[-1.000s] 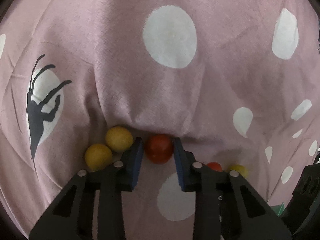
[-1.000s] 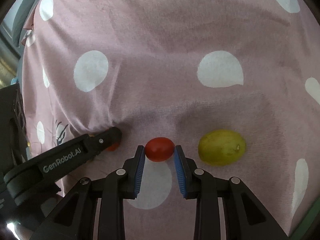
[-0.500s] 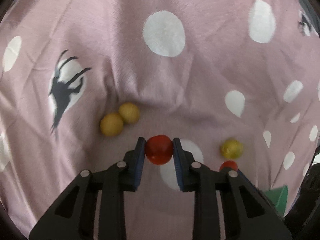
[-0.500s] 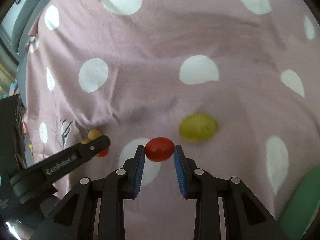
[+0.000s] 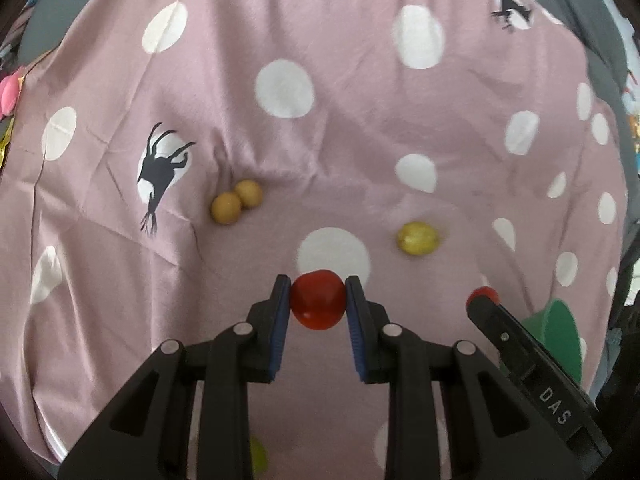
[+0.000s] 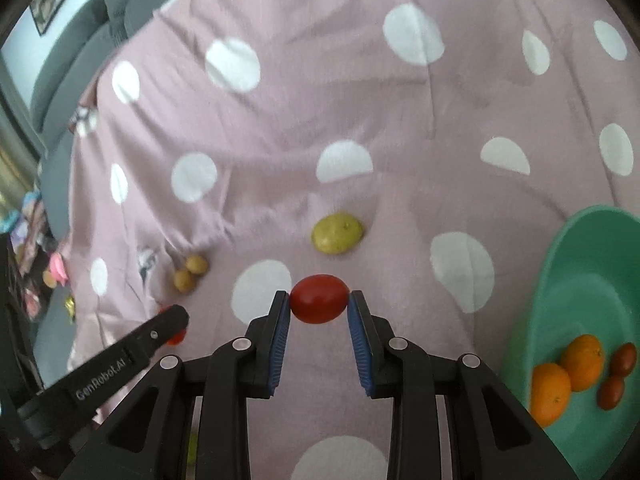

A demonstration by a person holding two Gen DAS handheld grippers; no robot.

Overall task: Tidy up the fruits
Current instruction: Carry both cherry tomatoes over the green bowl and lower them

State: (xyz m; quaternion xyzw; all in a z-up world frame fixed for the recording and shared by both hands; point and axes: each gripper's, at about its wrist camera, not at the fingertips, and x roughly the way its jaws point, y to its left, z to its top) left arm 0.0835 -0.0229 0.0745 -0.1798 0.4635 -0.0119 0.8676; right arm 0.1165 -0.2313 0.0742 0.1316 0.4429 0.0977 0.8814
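The left gripper (image 5: 318, 307) is clamped on a round red fruit (image 5: 318, 305), held clear above the pink dotted cloth (image 5: 344, 128). The right gripper (image 6: 319, 307) is likewise closed on an oval red fruit (image 6: 319, 298), its blue pads (image 6: 281, 334) pressing both ends. Each fruit sits at the fingertips rather than deep between the fingers, which probably keeps release simple.

The landmark is the green bowl (image 6: 576, 264). It lies to the right of the right gripper, tilted toward the camera, and already contains two oranges (image 6: 568, 372) and two small dark red fruits (image 6: 616, 376). On that evidence, the bowl serves as the collection point, and both grippers appear to hold their loads for carrying to it.

Fruit outside the bowl: a yellow-green lemon (image 6: 337, 233) lies on the cloth to the left of the bowl, beyond the right gripper's tips. Two small tan fruits (image 6: 190, 273) lie farther left of the bowl, touching each other, beside a fold in the cloth. These remain to be collected.

In the left wrist view the bowl's rim shows at the lower right, behind the right gripper's finger. Risk noted: the two grippers are close together, so reaching the bowl at once may cause crowding.
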